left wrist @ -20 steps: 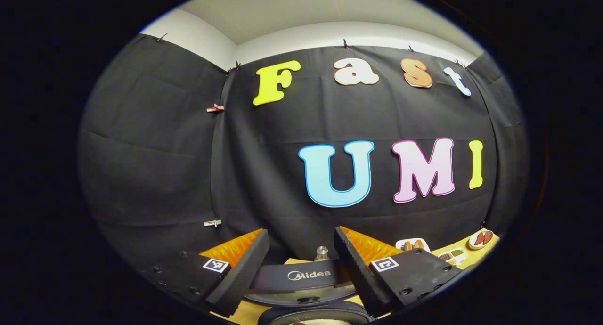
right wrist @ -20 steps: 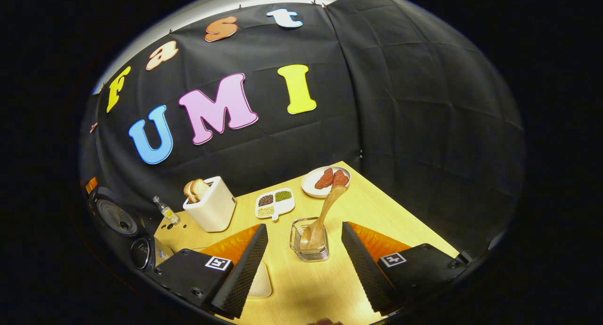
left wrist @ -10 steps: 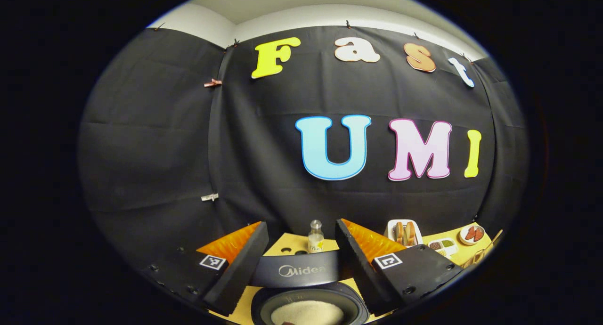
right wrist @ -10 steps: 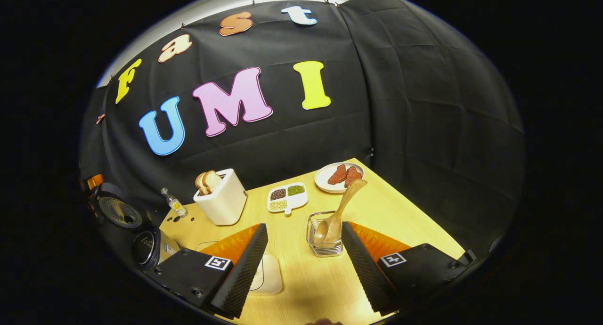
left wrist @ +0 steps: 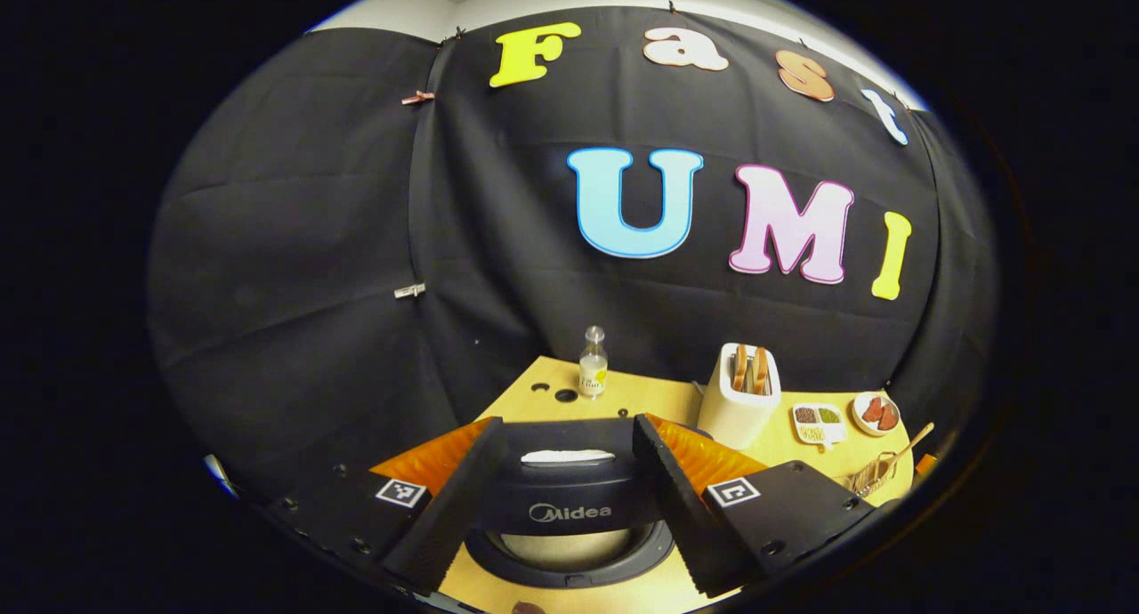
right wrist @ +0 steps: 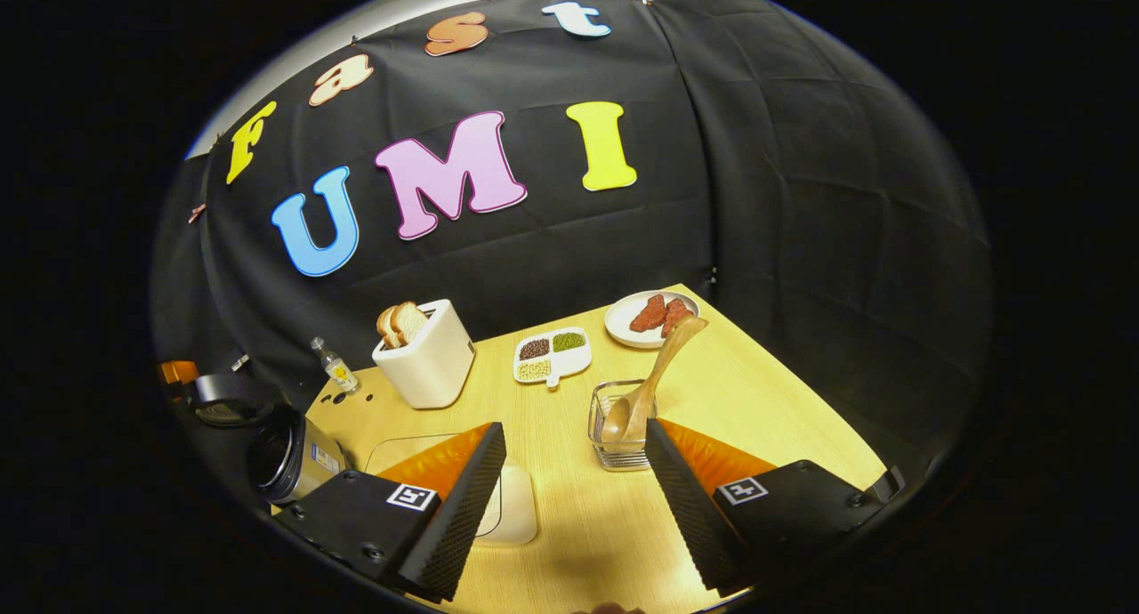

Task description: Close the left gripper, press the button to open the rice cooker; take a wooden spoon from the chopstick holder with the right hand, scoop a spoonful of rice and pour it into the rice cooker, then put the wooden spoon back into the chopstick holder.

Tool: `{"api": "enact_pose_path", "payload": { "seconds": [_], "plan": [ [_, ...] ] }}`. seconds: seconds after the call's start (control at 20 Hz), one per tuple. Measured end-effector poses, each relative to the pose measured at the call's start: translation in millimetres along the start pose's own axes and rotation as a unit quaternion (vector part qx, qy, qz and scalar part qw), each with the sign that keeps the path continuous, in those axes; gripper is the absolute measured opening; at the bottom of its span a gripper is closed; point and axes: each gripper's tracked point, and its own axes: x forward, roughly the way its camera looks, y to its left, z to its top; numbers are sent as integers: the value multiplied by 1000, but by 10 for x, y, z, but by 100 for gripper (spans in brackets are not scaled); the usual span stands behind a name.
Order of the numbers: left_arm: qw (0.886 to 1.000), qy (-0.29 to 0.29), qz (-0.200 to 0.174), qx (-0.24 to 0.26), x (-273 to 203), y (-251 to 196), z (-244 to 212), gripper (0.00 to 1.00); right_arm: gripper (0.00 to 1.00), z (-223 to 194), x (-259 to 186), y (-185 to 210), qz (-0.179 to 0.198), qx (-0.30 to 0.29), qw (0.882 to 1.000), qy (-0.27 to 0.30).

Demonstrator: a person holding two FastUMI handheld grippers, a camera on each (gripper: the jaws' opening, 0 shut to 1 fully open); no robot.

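Since the earlier frames, we see the left gripper (left wrist: 569, 507) pitched downward, bringing the table (left wrist: 658, 396) and the rice cooker (left wrist: 569, 503) further into its view; the right gripper (right wrist: 574, 507) has drawn slightly nearer the chopstick holder (right wrist: 620, 427).

Both grippers stand with fingers spread wide, holding nothing.

We note these containers:
- The chopstick holder, a clear vessel, holds the wooden spoon (right wrist: 654, 374), which leans up and to the right. It sits just ahead of the right gripper's fingers.
- A white toaster (right wrist: 427, 360) holds two bread slices.
- A divided dish (right wrist: 552, 356) holds dark, green and pale grains in separate compartments.
- A plate (right wrist: 623, 325) carries red pieces.

The left gripper view shows the cooker's front lid face directly between the fingers. The right gripper view shows the cooker at far left, plus a white tray (right wrist: 521, 512) near the left finger. A small bottle (left wrist: 593, 365) stands behind the cooker.
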Motion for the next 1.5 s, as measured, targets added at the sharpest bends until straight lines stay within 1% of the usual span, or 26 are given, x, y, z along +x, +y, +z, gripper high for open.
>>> {"api": "enact_pose_path", "payload": {
  "seconds": [0.1,0.2,0.45,0.6,0.7,0.8,0.95,1.05,1.1,1.15,1.2,1.3,1.4,1.5],
  "plan": [
    [1000,21,3,-12,-63,-11,-255,99,98,-28,2,16,5,-1,1000,4],
    [999,36,4,-13,-104,-33,-515,99,99,-35,2,2,6,-2,1000,7],
    [999,45,3,14,-119,-85,-964,99,98,-143,-21,2,12,-13,1000,22],
    [999,49,-2,12,-101,-81,-1159,99,99,-195,-21,26,18,-28,999,29],
    [998,65,-2,16,-67,-87,-1360,99,98,-237,-23,52,23,-38,998,33],
    [999,46,0,24,-74,-81,-1333,100,99,-230,-6,61,26,-46,998,35],
    [998,50,0,23,-38,-81,-1365,99,99,-110,-20,96,31,-56,998,14],
    [998,53,3,15,-12,-91,-1395,100,98,-87,-20,126,35,-59,998,12],
    [998,65,0,12,-34,-100,-1465,100,99,-86,-18,139,36,-59,998,12],
    [998,56,-3,13,-32,-109,-1412,100,99,-94,-12,147,37,-60,997,12],
    [998,55,-5,16,19,-116,-1456,100,99,-102,-10,155,38,-62,997,12],
    [998,53,-12,25,33,-128,-1407,100,99,-83,-15,190,42,-65,997,9],
    [998,59,-20,27,-2,-159,-1391,99,98,21,-16,226,44,-65,997,-5],
    [999,44,-25,12,-106,-228,-1279,98,98,174,-23,273,48,-66,996,-24]
  ]
}}
